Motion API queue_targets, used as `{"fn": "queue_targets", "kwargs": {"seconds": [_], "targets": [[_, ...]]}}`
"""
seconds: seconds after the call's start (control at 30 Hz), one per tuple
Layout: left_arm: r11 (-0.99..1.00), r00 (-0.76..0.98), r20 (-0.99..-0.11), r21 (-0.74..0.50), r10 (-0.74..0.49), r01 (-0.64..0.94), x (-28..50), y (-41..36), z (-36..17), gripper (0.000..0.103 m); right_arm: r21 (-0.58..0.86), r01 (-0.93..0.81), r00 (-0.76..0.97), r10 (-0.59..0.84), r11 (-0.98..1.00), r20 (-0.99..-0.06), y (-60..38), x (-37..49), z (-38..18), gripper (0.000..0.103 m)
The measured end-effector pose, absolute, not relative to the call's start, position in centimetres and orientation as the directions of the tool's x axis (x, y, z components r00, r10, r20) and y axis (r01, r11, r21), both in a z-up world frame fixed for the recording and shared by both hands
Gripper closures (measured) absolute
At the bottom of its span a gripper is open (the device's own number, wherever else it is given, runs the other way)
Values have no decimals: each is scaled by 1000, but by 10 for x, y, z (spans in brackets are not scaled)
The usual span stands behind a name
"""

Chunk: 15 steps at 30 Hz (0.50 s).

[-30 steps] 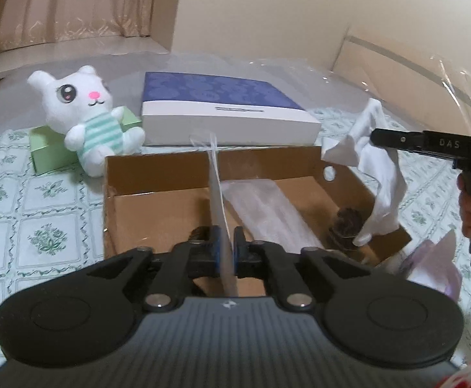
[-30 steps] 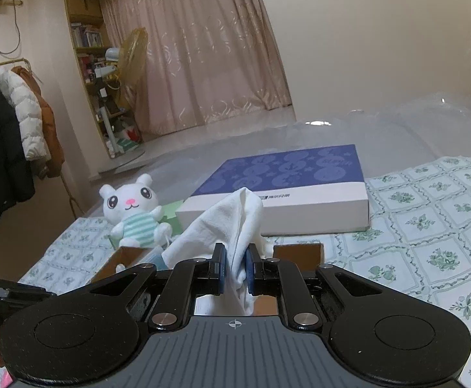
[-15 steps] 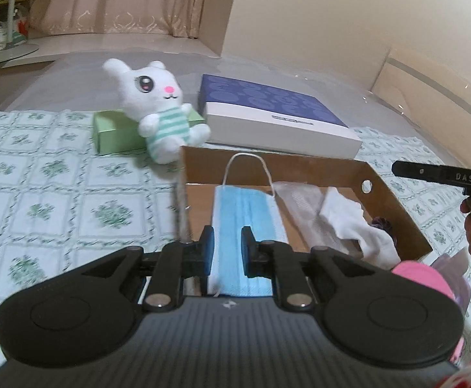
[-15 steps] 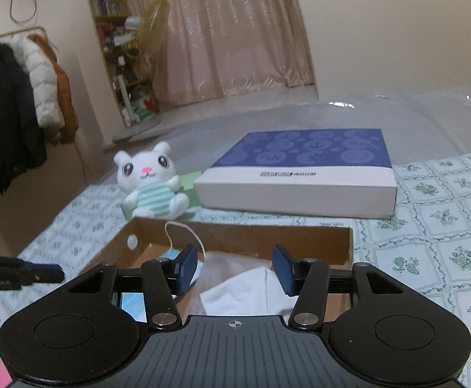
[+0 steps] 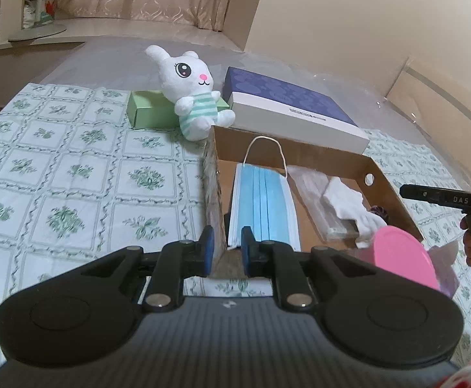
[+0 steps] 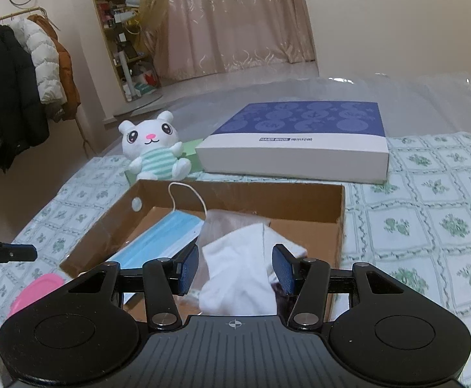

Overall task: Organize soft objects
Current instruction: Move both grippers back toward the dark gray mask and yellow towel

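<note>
My left fingers [image 5: 207, 249] straddle the near corner wall of the cardboard box [image 5: 393, 194]. To my left the patterned cloth [image 5: 73, 174] lies bare up to the green box [image 5: 144, 113] and plush bunny [image 5: 190, 93]. The box floor is crowded by face mask [image 5: 262, 207] and white cloth [image 6: 238, 278]; the blue-lidded box [image 6: 300, 142] blocks beyond.

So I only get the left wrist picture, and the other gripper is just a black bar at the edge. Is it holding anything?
Observer: No. The right gripper is open; the white cloth lies loose between its fingers, in the cardboard box.
Operator: What is off to that side of the room?
Observer: Coats hang on a rail by the wall.
Operator: Anything else back there?
Observer: A fan's round head stands in front of the curtain.
</note>
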<state>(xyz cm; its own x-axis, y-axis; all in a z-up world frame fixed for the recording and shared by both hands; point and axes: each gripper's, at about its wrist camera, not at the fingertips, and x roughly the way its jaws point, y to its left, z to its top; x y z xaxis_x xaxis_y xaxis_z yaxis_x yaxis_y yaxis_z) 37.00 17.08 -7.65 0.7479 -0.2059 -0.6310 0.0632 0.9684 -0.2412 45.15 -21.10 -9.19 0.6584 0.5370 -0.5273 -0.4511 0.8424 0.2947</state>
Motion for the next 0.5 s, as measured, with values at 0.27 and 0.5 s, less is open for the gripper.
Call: {"fn": "queue_targets", "kwargs": {"seconds": [0.27,0.5], "targets": [[971,748,-636,-234,-191,49,342,165,-59,88,314,-448,650,546,837,-529,-219,417,-77,51],[971,753,-630,-234,-189,49,316,154,-41,82,347,-441,652,561,828,-511,-228,380,-61,51]]}}
